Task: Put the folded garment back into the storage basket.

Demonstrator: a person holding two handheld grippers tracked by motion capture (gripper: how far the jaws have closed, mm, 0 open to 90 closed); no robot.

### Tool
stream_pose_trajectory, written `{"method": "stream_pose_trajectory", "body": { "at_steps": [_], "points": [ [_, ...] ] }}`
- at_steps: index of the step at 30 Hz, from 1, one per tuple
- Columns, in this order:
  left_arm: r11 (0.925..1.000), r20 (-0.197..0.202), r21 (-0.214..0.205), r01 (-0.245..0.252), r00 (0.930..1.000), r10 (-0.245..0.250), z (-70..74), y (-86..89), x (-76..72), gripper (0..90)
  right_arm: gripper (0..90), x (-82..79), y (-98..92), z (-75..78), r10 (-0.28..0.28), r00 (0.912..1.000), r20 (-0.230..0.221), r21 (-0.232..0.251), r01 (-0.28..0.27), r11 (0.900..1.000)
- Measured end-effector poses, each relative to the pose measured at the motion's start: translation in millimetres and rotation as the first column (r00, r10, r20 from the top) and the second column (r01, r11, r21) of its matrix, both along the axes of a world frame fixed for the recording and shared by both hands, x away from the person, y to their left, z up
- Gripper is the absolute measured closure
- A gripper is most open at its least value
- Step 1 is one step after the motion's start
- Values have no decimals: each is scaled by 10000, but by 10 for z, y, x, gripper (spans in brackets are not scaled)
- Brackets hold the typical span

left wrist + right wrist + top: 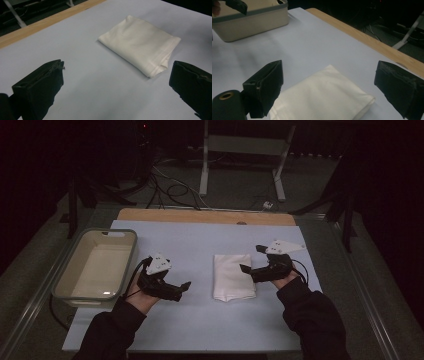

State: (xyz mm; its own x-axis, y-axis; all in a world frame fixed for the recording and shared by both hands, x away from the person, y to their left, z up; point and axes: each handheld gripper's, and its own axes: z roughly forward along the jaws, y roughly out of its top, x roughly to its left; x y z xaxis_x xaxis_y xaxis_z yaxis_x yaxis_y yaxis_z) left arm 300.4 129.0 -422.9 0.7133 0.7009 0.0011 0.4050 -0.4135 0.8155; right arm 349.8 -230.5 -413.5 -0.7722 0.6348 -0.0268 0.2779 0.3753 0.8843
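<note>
Right gripper (328, 87) jaws wide over the folded white cloth (322, 98), left gripper (116, 82) wide, cloth just ahead, untouched

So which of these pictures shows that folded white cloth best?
The left gripper view: the whole folded cloth shows, layered edges included. The high view shows it whole but small; the right gripper view cuts off its near end.

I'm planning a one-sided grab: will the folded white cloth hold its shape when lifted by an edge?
Probably not. The cloth shows soft rounded folds and stacked layers, so it would likely droop and unfold. It looks light, and may slide on the smooth table cover if pushed.
</note>
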Motion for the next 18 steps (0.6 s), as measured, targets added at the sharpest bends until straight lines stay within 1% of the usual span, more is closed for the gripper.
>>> {"method": "stream_pose_trajectory", "body": {
  "at_steps": [3, 6, 8, 11, 13, 16, 18],
  "points": [
    [9999, -60, -141, -29, 10000, 28, -12, -43, 19, 0, 88, 30, 2, -68, -99, 9998, -180, 90, 100, 9999],
    [9999, -107, -125, 86, 9999, -87, -24, -105, 43, 0, 88, 62, 3, -146, -165, 9995, -282, 36, 166, 9999],
    [9997, -188, -137, 199, 9996, -201, -35, -155, 59, 0, 88, 78, 9, -198, -272, 9986, -447, 117, 277, 9995],
    [9993, -215, -177, 331, 9992, -335, -57, -234, 79, 0, 88, 109, 11, -269, -325, 9979, -555, 79, 330, 9994],
    [9988, -286, -308, 369, 9989, -377, -76, -279, 94, 0, 88, 124, 6, -307, -360, 9973, -633, 91, 367, 9993],
    [9984, -341, -299, 483, 9982, -493, -118, -343, 121, 0, 88, 149, 1, -362, -419, 9968, -687, 13, 421, 9991],
    [9978, -449, -363, 552, 9974, -568, -148, -378, 141, 0, 88, 159, -3, -397, -441, 9962, -754, -7, 441, 9990]
  ]
}}
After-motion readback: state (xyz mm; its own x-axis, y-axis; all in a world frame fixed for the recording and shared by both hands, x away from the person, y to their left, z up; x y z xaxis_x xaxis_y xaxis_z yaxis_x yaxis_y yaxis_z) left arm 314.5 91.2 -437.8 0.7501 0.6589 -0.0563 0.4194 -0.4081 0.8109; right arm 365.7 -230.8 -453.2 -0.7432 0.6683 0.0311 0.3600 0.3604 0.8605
